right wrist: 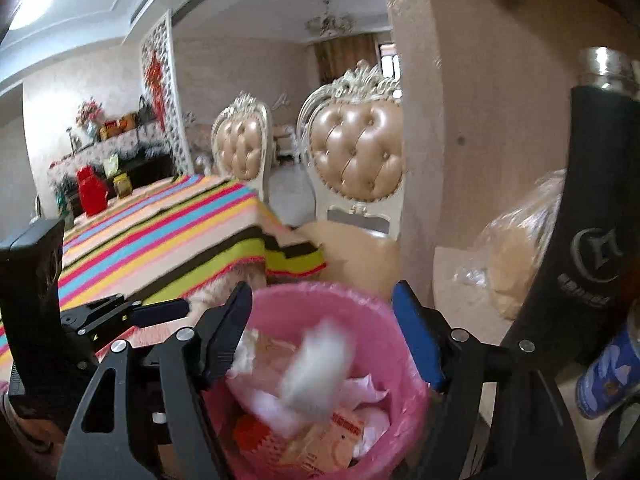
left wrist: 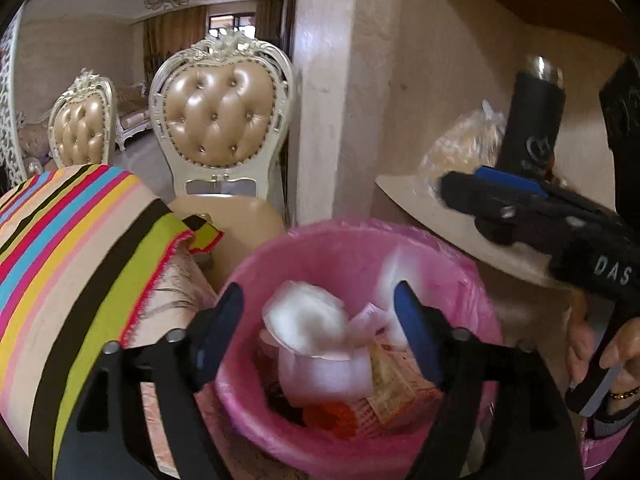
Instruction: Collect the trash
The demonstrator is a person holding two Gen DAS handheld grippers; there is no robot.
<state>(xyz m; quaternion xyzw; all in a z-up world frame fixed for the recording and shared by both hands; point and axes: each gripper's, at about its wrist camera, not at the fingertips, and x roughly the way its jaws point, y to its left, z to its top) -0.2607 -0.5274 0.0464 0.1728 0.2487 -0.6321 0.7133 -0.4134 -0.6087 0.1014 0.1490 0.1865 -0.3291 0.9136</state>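
A pink-lined trash bin (left wrist: 352, 248) sits on the floor beside the table, holding white plastic cups, tissue and orange wrappers (left wrist: 392, 384). My left gripper (left wrist: 320, 320) is open and empty just above the bin. My right gripper (right wrist: 320, 328) is open above the same bin (right wrist: 360, 304). A blurred white crumpled wad (right wrist: 316, 368) is in mid-air between its jaws, over the trash. The right gripper also shows in the left wrist view (left wrist: 472, 188), over a low shelf. The left gripper shows at the left of the right wrist view (right wrist: 152, 308).
A table with a striped cloth (left wrist: 72, 248) stands to the left. An ornate padded chair (left wrist: 224, 120) is behind the bin. A low shelf (left wrist: 440, 216) on the right holds a black bottle (left wrist: 532, 120) and a plastic bag (left wrist: 460, 148). A blue can (right wrist: 612, 376) stands on it.
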